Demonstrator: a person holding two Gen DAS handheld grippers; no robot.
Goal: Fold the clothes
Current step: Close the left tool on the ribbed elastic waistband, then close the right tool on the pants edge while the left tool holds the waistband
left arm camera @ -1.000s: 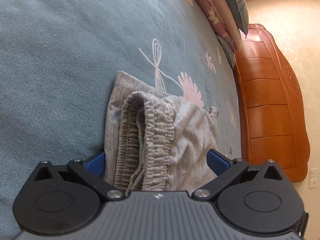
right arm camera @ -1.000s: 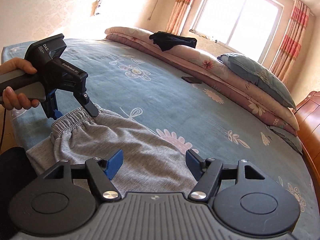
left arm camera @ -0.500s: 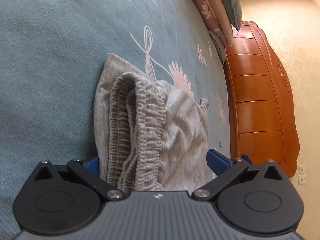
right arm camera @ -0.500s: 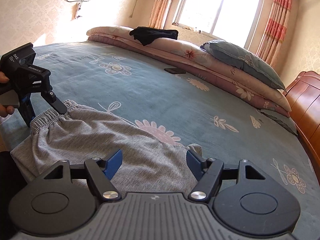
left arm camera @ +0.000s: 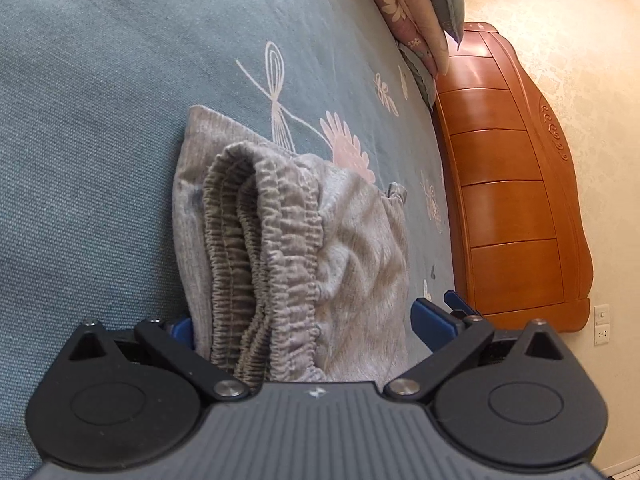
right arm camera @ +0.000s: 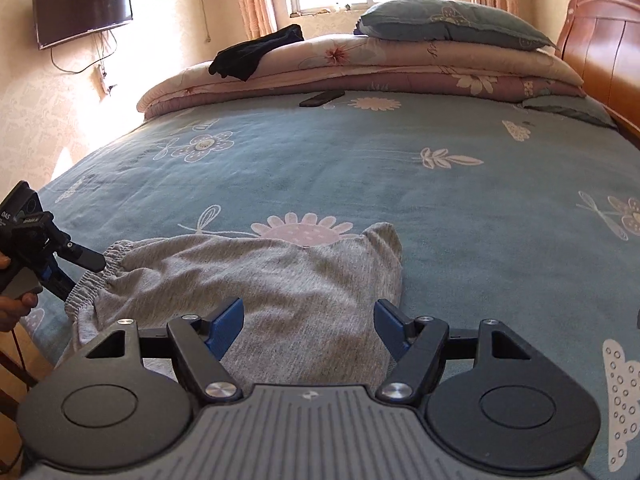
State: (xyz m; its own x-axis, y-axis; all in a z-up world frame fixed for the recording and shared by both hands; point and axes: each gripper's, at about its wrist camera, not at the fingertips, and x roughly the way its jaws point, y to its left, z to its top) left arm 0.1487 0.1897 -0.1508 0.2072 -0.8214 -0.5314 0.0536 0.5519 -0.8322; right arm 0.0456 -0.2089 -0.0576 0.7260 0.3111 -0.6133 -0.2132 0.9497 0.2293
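1. Nearest us, the right gripper (right arm camera: 308, 326) hangs over the near part of the grey sweatpants (right arm camera: 256, 280); its jaws stand wide and released, the blue pads apart with cloth below them and nothing pinched.
2. The sweatpants lie folded near the front edge of the bed (right arm camera: 360, 168); their long axis runs across the right wrist view, the elastic waistband (right arm camera: 94, 280) pointing to the left edge and the cuffed end (right arm camera: 382, 236) to the right, over a pink flower in the bedspread.
3. At the waistband we see the left gripper (right arm camera: 86, 270), held by a hand (right arm camera: 12, 304); in the left wrist view its jaws (left arm camera: 308, 320) straddle the bunched waistband (left arm camera: 264, 264), spread wide; whether the pad half hidden on the left presses the cloth we cannot quite tell, though the right pad stands clear, so we read them as released.
4. Farther off, a dark flat object (right arm camera: 322, 99), perhaps a phone, lies on the bedspread just before the rolled quilts (right arm camera: 360, 68).
5. On the quilts rest a black garment (right arm camera: 256, 54) and a blue-grey pillow (right arm camera: 452, 24); the wooden headboard (right arm camera: 604, 48) stands to the right; a television (right arm camera: 82, 8) hangs on the far wall.
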